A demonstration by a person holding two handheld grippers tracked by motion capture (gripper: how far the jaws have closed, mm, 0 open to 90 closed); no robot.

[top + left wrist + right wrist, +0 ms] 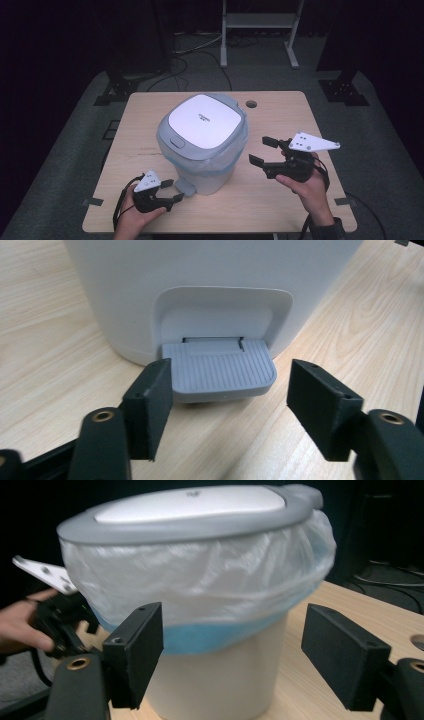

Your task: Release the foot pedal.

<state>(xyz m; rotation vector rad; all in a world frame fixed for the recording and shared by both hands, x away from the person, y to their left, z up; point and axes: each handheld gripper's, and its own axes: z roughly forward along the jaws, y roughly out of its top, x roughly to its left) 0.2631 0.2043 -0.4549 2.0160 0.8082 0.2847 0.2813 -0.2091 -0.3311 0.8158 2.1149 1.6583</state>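
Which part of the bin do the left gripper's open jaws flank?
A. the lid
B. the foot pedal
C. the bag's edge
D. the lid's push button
B: in the left gripper view the ribbed grey pedal at the bin's base lies between the left gripper's open jaws, neither touching it.

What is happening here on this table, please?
A person holds a two-jaw gripper in each hand beside a white plastic pedal bin with a grey lid and a bag liner, standing on a light wooden table. The left gripper, jaws open, points at the grey ribbed foot pedal. The right gripper waits open beside the bin. The lid is closed.
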